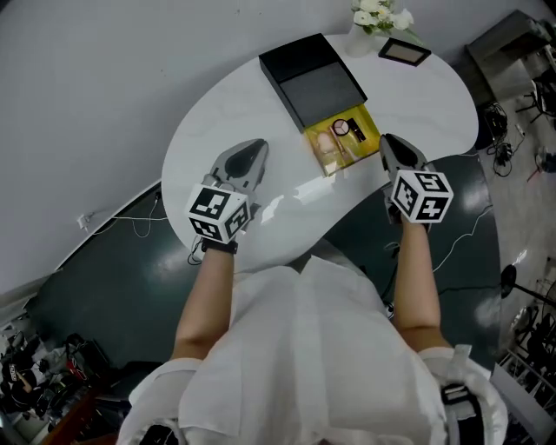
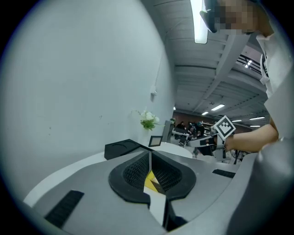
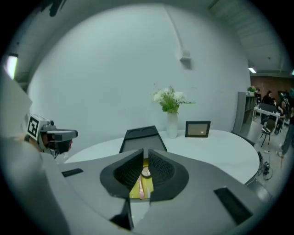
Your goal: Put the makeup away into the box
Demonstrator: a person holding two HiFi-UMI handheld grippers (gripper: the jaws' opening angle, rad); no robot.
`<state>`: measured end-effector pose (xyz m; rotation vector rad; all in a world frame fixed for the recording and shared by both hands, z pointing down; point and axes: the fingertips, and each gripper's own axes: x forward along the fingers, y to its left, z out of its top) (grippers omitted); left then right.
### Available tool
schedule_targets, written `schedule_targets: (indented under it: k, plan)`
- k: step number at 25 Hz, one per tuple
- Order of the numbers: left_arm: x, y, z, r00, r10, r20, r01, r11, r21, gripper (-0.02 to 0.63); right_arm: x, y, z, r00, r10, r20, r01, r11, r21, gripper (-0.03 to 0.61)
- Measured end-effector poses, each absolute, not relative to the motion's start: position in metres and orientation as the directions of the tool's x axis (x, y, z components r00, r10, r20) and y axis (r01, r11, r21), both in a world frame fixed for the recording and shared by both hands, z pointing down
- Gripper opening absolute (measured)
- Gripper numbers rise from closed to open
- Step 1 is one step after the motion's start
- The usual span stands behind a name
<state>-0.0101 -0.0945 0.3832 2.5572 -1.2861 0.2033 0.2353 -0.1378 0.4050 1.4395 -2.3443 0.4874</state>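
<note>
A black box (image 1: pixel 328 89) lies open on the white table (image 1: pixel 217 130), its lid (image 1: pixel 298 55) behind it. Against its near end sits a yellow tray (image 1: pixel 368 127) holding a round compact (image 1: pixel 341 128) and pale brush-like pieces (image 1: pixel 328 149). My left gripper (image 1: pixel 256 145) hovers left of the tray, its jaws together and empty. My right gripper (image 1: pixel 387 141) hovers at the tray's right, its jaws a narrow slit apart with nothing between them. Through that slit in the right gripper view (image 3: pixel 143 157) I see the tray (image 3: pixel 137 189) and compact (image 3: pixel 145 172). The left gripper view (image 2: pixel 149 156) shows a sliver of yellow (image 2: pixel 150 182).
A small picture frame (image 1: pixel 404 51) and a white vase of flowers (image 1: pixel 375 19) stand at the table's far edge. The table's near edge curves in front of my body. Cables and equipment lie on the dark floor (image 1: pixel 104 278) around the table.
</note>
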Motion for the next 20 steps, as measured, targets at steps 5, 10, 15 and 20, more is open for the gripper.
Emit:
schedule_targets:
  k: [5, 10, 15, 20]
  plan:
    - [-0.022, -0.081, 0.361, 0.603, -0.774, 0.194, -0.797, -0.58, 0.165, 0.026, 0.248, -0.11, 0.347, -0.404, -0.904, 0.141, -0.912, 0.385, -0.142, 0.012]
    - [-0.039, -0.062, 0.33, 0.623, -0.771, 0.131, -0.781, -0.609, 0.137, 0.026, 0.237, -0.061, 0.316, -0.37, -0.928, 0.047, -0.926, 0.364, -0.097, 0.011]
    - [-0.067, -0.032, 0.302, 0.634, -0.77, 0.075, -0.773, -0.624, 0.115, 0.026, 0.218, -0.01, 0.296, -0.341, -0.939, 0.044, -0.939, 0.339, -0.051, 0.011]
    - [-0.097, -0.005, 0.29, 0.637, -0.77, 0.04, -0.768, -0.63, 0.115, 0.026, 0.208, 0.03, 0.283, -0.29, -0.957, 0.028, -0.957, 0.29, -0.021, 0.011]
